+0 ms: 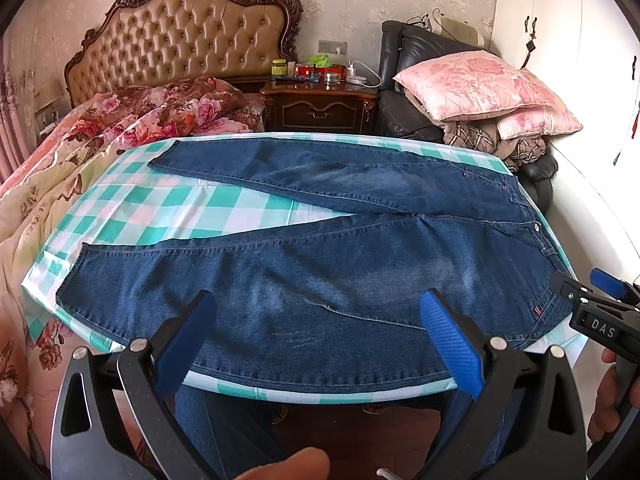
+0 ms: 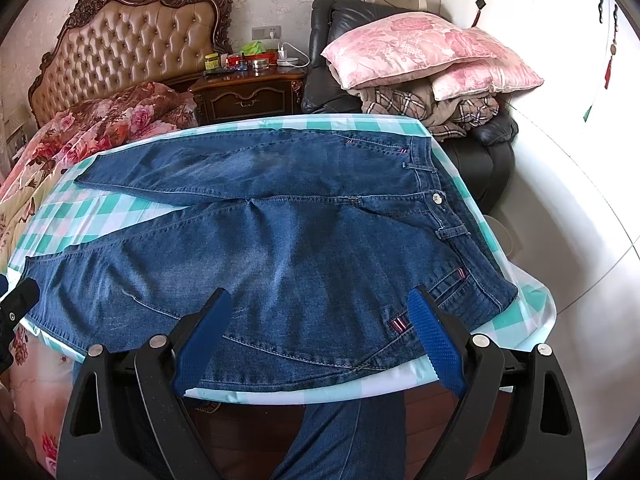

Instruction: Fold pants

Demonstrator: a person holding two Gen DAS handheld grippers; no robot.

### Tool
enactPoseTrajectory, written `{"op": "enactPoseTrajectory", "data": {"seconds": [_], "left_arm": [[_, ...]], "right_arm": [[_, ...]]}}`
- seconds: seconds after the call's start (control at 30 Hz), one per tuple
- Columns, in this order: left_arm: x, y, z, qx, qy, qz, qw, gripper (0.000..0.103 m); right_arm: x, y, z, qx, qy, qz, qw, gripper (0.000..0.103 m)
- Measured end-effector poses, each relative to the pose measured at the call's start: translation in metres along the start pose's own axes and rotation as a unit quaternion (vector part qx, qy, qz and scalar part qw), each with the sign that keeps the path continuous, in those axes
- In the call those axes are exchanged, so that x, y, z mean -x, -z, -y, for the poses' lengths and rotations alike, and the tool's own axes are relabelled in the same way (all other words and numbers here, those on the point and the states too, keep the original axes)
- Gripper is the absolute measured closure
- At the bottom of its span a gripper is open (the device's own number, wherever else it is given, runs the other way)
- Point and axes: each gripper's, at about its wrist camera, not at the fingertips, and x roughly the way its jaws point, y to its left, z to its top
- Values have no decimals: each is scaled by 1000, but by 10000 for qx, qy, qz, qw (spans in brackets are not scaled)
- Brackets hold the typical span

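Because the blue jeans (image 1: 320,264) lie flat, legs splayed, on the checked tablecloth (image 1: 132,204), judge them heavy, limp denim that sags unless pinched at stiff seams. Take the near leg's outer edge: left gripper (image 1: 316,312) by the thigh, right gripper (image 2: 320,304) beside the hip pocket, both wide open and empty.

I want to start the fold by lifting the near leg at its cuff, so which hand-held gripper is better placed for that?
Probably the left hand-held gripper. It hovers open over the near leg of the jeans, on the cuff side. The right hand-held gripper, also open, sits nearer the waistband.
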Motion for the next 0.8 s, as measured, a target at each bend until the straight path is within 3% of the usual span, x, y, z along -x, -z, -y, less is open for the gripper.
{"op": "enactPoseTrajectory", "data": {"seconds": [0.8], "left_arm": [[-2,0,-2,24,12,-20,10000,1]], "right_arm": [[0,0,2,-5,5,-9,10000,17]]}}
